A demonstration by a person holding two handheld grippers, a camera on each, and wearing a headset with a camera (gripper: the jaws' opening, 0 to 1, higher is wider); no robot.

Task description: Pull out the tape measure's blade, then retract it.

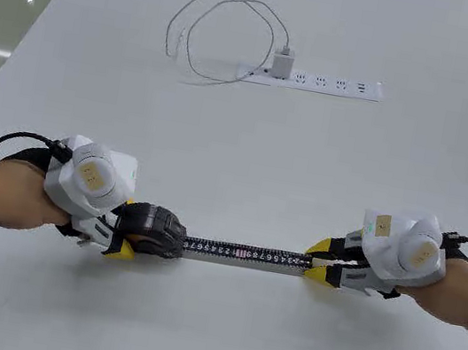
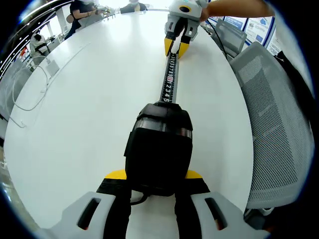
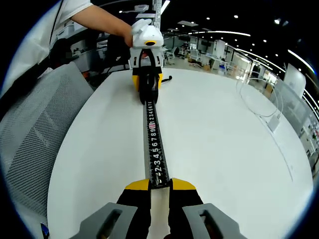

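At the far side of the smooth white worktop [image 1: 353, 159] lies a white power strip [image 1: 321, 83] with a charger [image 1: 282, 62] and a thin looped cable [image 1: 212, 37], well apart from the work. A grey mesh chair [image 2: 269, 124] stands beside the worktop. Near the front, the left gripper [image 1: 129, 229] has its yellow-tipped jaws clamped on the black, rounded tape measure case [image 1: 153, 231]. The right gripper [image 1: 317, 260] has its jaws pressed together on the end of the blade [image 1: 243, 253], a flat numbered strip stretched straight between them.

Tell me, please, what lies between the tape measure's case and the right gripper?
The pulled-out blade spans that gap, from the case to the right gripper; the head view shows it.
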